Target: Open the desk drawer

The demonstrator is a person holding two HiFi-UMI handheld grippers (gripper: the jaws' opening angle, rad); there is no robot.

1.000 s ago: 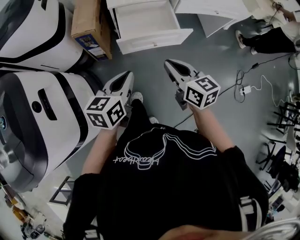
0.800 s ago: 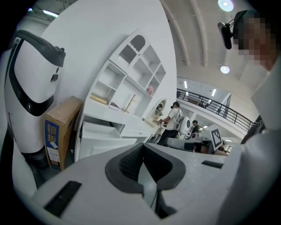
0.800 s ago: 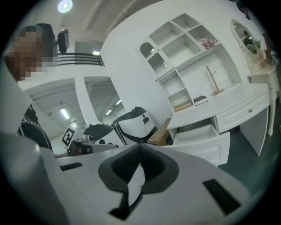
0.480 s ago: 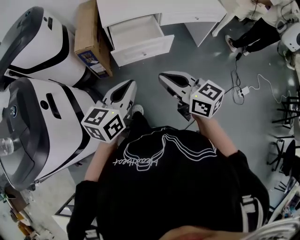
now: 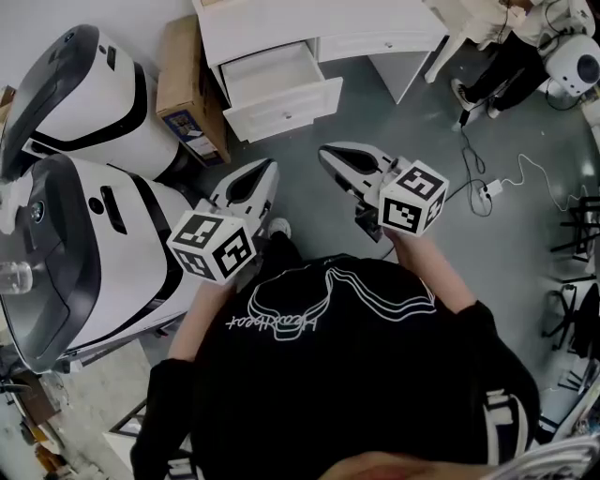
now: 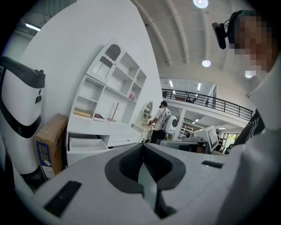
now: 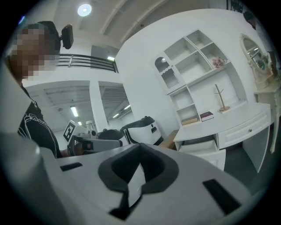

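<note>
Left hand-held gripper (image 5: 257,176) and right hand-held gripper (image 5: 337,157) are both closed, empty, well clear of the pulled-out drawer (image 5: 284,105), which a careless step forward could bump

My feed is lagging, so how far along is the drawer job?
Done: the drawer of the desk stands pulled out. In hand: nothing; the left tool and right tool are both shut, empty and apart from the desk. Left: apparently nothing; the neighbouring drawer is closed.

Robotics lab hall: big white machines (image 5: 89,248), mezzanine railing (image 6: 210,102) overhead.
</note>
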